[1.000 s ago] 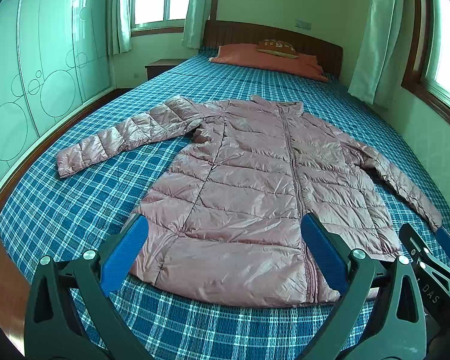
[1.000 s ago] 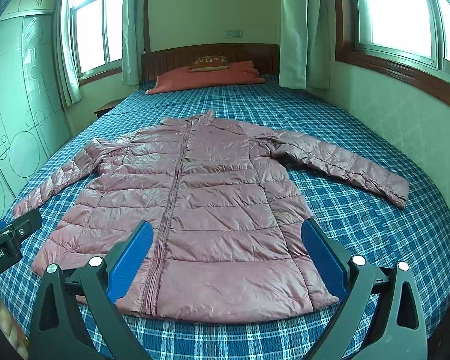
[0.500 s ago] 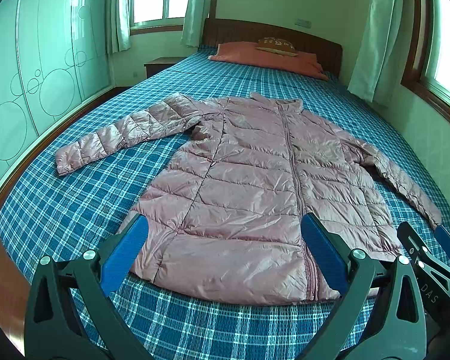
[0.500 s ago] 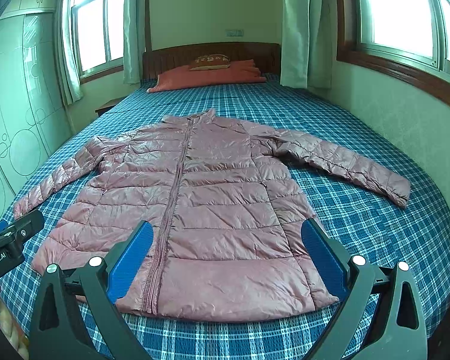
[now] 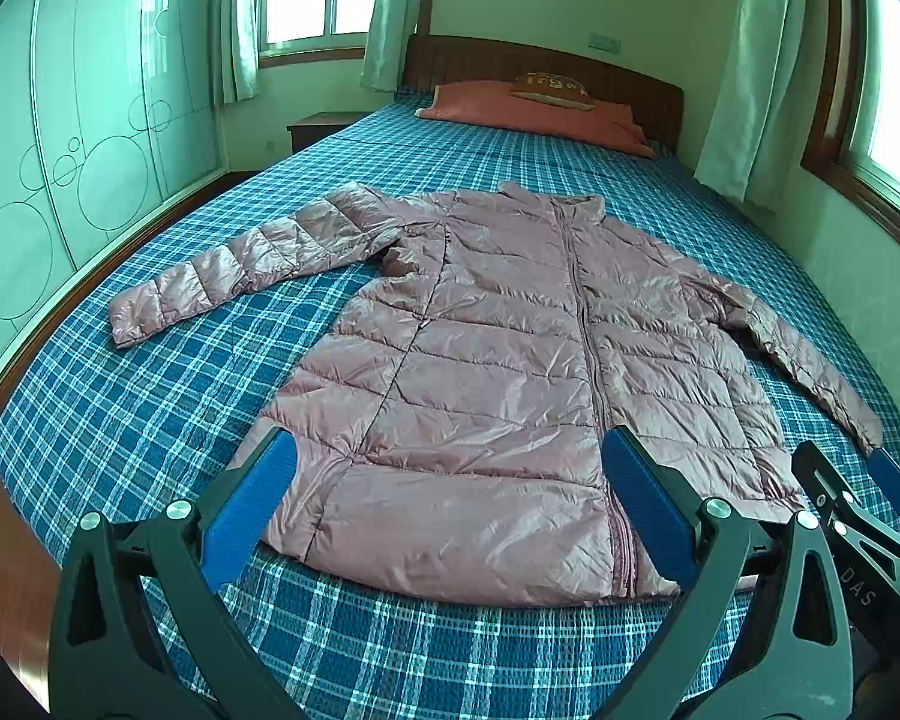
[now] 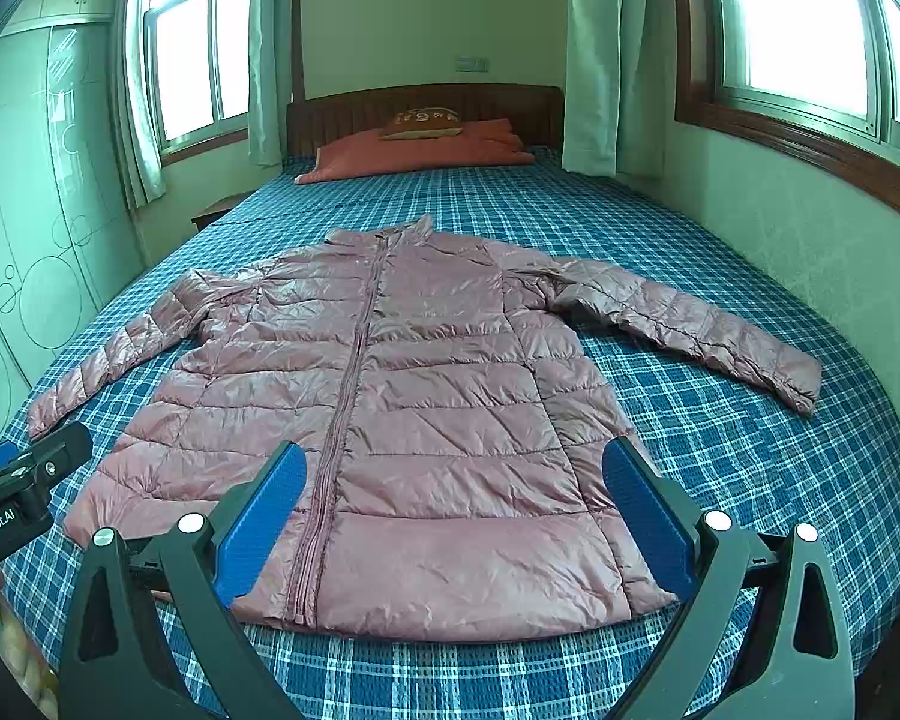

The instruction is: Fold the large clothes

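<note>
**On the bed: jacket flat, both grippers wide**

Quilted, glossy pink jacket (image 5: 498,372) lies front up on blue plaid bedspread (image 5: 150,396), zipped, sleeves spread outward. Left gripper (image 5: 450,510) and right gripper (image 6: 453,513) hover over the hem, blue-padded jaws spread wide, holding nothing.

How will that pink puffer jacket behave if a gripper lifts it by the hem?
The pink puffer jacket will probably droop, since it lies flat with limp, spread sleeves. Its glossy, crinkled shell suggests it may slip in a pinch. The quilted padding looks puffy, so it is likely light for its bulk.
</note>
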Tool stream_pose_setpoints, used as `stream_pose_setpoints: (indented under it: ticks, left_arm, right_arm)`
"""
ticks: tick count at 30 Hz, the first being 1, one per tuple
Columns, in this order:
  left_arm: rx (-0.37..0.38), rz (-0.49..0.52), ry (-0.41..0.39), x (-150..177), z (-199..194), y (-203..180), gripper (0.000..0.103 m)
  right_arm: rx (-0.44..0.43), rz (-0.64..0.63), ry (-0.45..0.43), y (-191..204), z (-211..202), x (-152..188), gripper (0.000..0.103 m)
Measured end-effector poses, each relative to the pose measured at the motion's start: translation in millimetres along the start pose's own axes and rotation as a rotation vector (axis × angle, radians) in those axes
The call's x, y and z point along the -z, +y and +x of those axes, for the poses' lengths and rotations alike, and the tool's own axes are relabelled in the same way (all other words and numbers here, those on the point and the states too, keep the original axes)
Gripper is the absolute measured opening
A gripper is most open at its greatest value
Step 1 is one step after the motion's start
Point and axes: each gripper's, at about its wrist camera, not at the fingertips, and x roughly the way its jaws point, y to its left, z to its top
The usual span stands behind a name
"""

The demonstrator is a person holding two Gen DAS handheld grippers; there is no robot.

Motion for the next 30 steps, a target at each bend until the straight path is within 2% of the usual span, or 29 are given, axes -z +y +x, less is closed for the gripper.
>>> stream_pose_setpoints:
  ticks: [12,17,23,27,30]
  left_arm:
    - [-0.002,-0.001,0.026,2,11,1,0.101]
    - [0.009,-0.044,0.059,-3,31,10,0.101]
    - [-0.028,-0.095,0.117,-8,71,27,0.101]
    - [-0.017,-0.175,0.161,-11,104,50,0.101]
    - [-0.06,-0.204,0.181,-16,125,65,0.101]
  right_arm:
    - [-0.002,0.002,0.016,-1,11,4,0.098]
    - [-0.001,0.03,0.029,-10,24,5,0.098]
    - [0.01,0.148,0.046,-48,53,6,0.098]
    - [0.031,0.255,0.053,-89,75,5,0.098]
    - [0.026,0.314,0.083,-124,95,1,0.098]
